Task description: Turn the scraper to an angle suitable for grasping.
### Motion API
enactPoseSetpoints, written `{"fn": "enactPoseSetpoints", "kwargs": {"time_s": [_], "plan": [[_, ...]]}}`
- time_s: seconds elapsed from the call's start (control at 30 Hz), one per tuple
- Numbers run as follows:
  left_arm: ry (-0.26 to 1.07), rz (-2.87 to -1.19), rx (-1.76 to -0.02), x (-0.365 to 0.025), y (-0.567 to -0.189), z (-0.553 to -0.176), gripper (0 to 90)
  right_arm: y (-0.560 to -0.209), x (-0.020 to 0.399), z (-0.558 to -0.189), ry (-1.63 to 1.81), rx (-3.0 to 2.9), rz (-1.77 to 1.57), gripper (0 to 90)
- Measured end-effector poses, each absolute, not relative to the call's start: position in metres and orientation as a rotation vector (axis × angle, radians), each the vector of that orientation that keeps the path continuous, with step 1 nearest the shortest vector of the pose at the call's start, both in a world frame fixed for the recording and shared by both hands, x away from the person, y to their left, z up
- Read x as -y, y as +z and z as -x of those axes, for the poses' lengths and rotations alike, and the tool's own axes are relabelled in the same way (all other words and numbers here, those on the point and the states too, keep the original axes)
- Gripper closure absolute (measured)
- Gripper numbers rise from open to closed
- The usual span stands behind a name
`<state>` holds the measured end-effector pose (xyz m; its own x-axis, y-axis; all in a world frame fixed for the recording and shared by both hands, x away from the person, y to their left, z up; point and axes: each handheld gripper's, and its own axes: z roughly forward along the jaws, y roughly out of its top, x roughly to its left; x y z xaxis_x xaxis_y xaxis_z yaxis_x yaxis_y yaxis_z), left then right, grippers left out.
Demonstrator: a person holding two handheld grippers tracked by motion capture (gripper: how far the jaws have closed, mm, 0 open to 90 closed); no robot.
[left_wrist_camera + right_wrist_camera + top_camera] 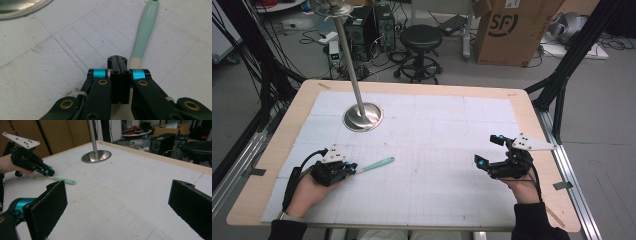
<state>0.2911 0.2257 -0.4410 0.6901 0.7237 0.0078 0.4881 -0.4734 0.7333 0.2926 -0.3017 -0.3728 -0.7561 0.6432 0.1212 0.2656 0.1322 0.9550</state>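
A mint-green-handled utensil (377, 164) with a cream end lies flat on the white mat, left of centre. My left gripper (353, 169) is at its near end with the jaws shut together. In the left gripper view the closed jaws (117, 60) have nothing visible between them, and the utensil (145, 32) runs away just to their right. The right gripper view shows the left gripper (50, 173) hovering over the utensil's cream end (41, 177). My right gripper (488, 150) sits at the table's right, jaws wide apart and empty (120, 192).
A metal stand with a round base (363, 116) and a tall pole stands at the back left of the mat. The wooden table edge (412, 85) frames the mat. Beyond it are a stool (420, 37), a cardboard box (512, 30) and cables.
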Motion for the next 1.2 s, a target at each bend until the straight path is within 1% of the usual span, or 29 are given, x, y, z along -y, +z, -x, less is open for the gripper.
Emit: {"fn": "enactPoseSetpoints", "kwargs": {"time_s": [0.2,0.4,0.53,0.57,0.7,0.77,0.8,0.83,0.87,0.9,0.93,0.97,1.0,1.07,1.1,1.13,1.2], "plan": [[0.355,-2.194,-0.895,-0.224,-0.439,-0.281,90.0,-0.373,0.301,-0.293,1.659,-2.101,-0.881,1.1],[0.342,-2.196,-0.885,-0.221,-0.438,-0.277,90.0,-0.374,0.300,-0.293,1.658,-2.106,-0.883,1.1],[0.332,-2.104,-0.878,-0.223,-0.429,-0.277,90.0,-0.374,0.300,-0.294,1.658,-2.104,-0.882,1.1],[0.330,-2.048,-0.874,-0.226,-0.421,-0.276,90.0,-0.374,0.300,-0.294,1.659,-2.105,-0.881,1.1],[0.357,-1.994,-0.834,-0.230,-0.409,-0.273,89.6,-0.374,0.300,-0.295,1.657,-2.105,-0.882,1.1],[0.376,-1.968,-0.815,-0.232,-0.404,-0.272,82.1,-0.374,0.299,-0.295,1.656,-2.106,-0.885,1.1],[0.380,-1.966,-0.815,-0.233,-0.402,-0.272,80.2,-0.374,0.299,-0.295,1.657,-2.108,-0.884,1.1],[0.371,-1.970,-0.836,-0.233,-0.399,-0.273,80.2,-0.374,0.299,-0.295,1.657,-2.108,-0.884,1.1],[0.368,-1.974,-0.864,-0.233,-0.396,-0.274,62.4,-0.374,0.298,-0.296,1.657,-2.109,-0.880,1.1],[0.355,-1.971,-0.891,-0.233,-0.395,-0.275,62.4,-0.374,0.298,-0.296,1.657,-2.109,-0.880,1.1],[0.347,-1.970,-0.903,-0.232,-0.393,-0.276,46.3,-0.375,0.298,-0.296,1.656,-2.110,-0.881,1.1],[0.349,-1.974,-0.880,-0.232,-0.392,-0.276,38.6,-0.375,0.298,-0.296,1.653,-2.112,-0.883,1.1],[0.373,-1.998,-0.830,-0.230,-0.389,-0.274,33.9,-0.375,0.299,-0.296,1.651,-2.116,-0.885,1.1],[0.388,-2.006,-0.807,-0.228,-0.387,-0.273,24.9,-0.375,0.299,-0.295,1.649,-2.111,-0.885,1.1],[0.414,-2.013,-0.777,-0.227,-0.385,-0.273,22.0,-0.374,0.299,-0.295,1.653,-2.113,-0.885,1.1],[0.435,-2.016,-0.738,-0.225,-0.384,-0.272,22.0,-0.374,0.299,-0.295,1.653,-2.113,-0.885,1.1],[0.447,-2.030,-0.636,-0.221,-0.381,-0.271,18.4,-0.374,0.301,-0.293,1.653,-2.105,-0.885,1.1]]}}
